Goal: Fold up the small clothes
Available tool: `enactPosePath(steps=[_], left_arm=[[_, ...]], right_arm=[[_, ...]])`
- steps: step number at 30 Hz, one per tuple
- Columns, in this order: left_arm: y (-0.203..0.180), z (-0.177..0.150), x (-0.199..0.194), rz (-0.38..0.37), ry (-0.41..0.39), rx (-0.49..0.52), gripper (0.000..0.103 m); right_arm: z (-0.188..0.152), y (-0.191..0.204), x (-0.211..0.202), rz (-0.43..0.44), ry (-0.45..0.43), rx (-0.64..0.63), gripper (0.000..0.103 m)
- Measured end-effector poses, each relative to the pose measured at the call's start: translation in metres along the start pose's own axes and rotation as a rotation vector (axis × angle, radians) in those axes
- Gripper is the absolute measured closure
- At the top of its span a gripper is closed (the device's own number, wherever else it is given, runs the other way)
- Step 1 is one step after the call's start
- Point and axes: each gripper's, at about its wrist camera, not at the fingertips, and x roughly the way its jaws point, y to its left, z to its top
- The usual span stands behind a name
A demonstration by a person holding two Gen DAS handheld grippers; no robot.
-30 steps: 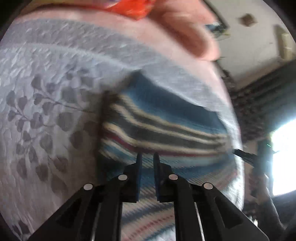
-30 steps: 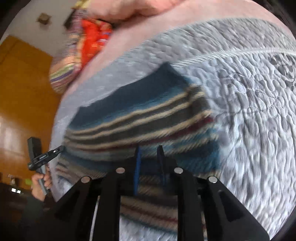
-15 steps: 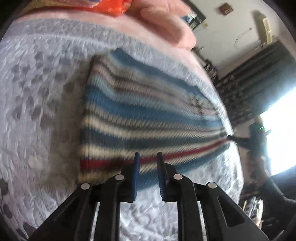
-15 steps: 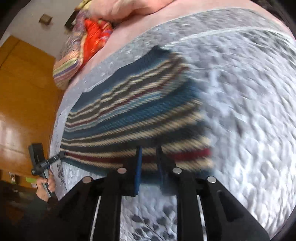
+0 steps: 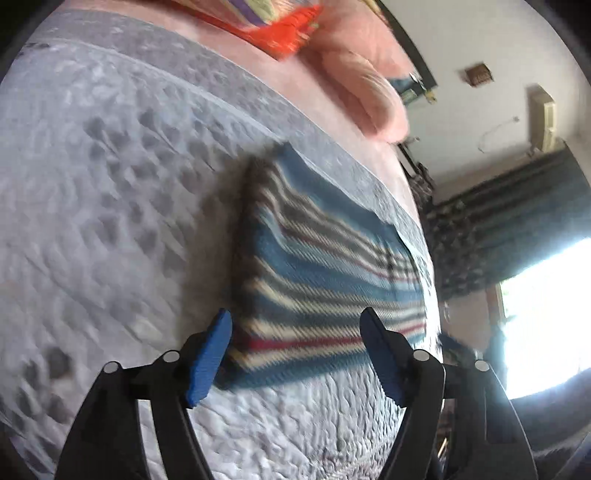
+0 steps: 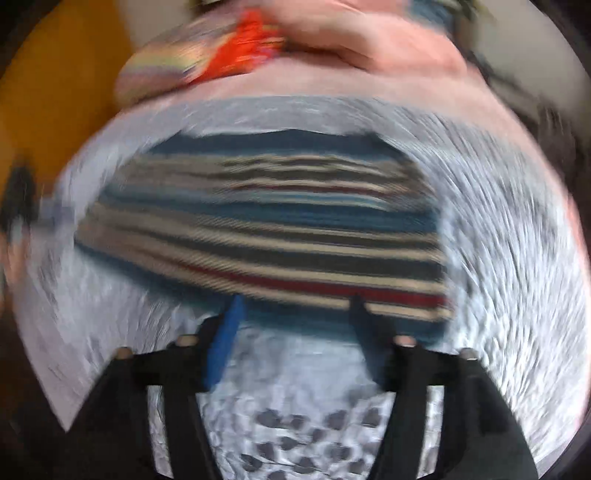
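On grey quilted bedspread [image 5: 110, 221] (leaf-patterned) lies striped garment [image 5: 317, 280].

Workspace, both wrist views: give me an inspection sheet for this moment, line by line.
Surface: grey quilted bedspread with a leaf print.
Job's things: striped knit garment lying flat and folded on the bedspread.
Clutter: pink pillow and a multicoloured cloth at the far edge.
Grippers: left gripper open, right gripper open; neither holds the garment.
Cables: a thin wire on the far wall.
Surroundings: dark curtain, bright window; the right wrist view is motion-blurred.
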Motion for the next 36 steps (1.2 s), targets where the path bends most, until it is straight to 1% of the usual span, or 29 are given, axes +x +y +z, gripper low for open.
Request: enactPosePath(steps=[2, 5, 7, 8, 9, 10, 12, 16, 20, 24, 26, 31, 33, 34, 36], left_arm=[[0.011, 0.018, 0.004, 0.028, 0.024, -0.028, 0.029], [0.024, 0.039, 0.021, 0.037, 0.075, -0.047, 0.029], [0.031, 0.051, 0.033, 0.04, 0.104, -0.053, 0.029], [0.033, 0.053, 0.037, 0.042, 0.109, -0.055, 0.029], [0.036, 0.06, 0.045, 0.035, 0.122, -0.061, 0.029], [0.037, 0.064, 0.054, 0.026, 0.135, -0.067, 0.028], [0.039, 0.075, 0.069, 0.035, 0.148, -0.063, 0.028], [0.037, 0.089, 0.097, -0.015, 0.19, -0.041, 0.028], [0.031, 0.092, 0.121, -0.021, 0.243, 0.006, 0.028], [0.028, 0.105, 0.137, -0.057, 0.249, 0.021, 0.03], [0.027, 0.111, 0.143, -0.071, 0.256, 0.025, 0.03], [0.02, 0.118, 0.155, -0.074, 0.261, 0.035, 0.03], [0.018, 0.121, 0.158, -0.071, 0.262, 0.036, 0.03], [0.016, 0.122, 0.161, -0.068, 0.262, 0.035, 0.032], [0.017, 0.123, 0.161, -0.044, 0.262, 0.034, 0.046]], right_arm=[[-0.008, 0.058, 0.011, -0.054, 0.004, -0.175, 0.039], [-0.02, 0.13, 0.034, -0.087, 0.007, -0.358, 0.039], [-0.029, 0.172, 0.045, -0.12, -0.019, -0.476, 0.039], [-0.031, 0.19, 0.05, -0.141, -0.036, -0.529, 0.039], [-0.033, 0.199, 0.053, -0.156, -0.052, -0.557, 0.039], [-0.032, 0.214, 0.057, -0.163, -0.068, -0.585, 0.039], [-0.029, 0.236, 0.068, -0.17, -0.079, -0.628, 0.038], [-0.022, 0.263, 0.08, -0.2, -0.124, -0.687, 0.038], [-0.015, 0.281, 0.096, -0.235, -0.151, -0.752, 0.038], [-0.011, 0.289, 0.108, -0.257, -0.169, -0.778, 0.038], [-0.007, 0.296, 0.115, -0.277, -0.193, -0.792, 0.038], [0.006, 0.32, 0.13, -0.315, -0.238, -0.808, 0.039], [0.01, 0.328, 0.135, -0.325, -0.256, -0.816, 0.041], [0.013, 0.332, 0.137, -0.333, -0.266, -0.818, 0.041], [0.018, 0.337, 0.139, -0.341, -0.277, -0.814, 0.041]])
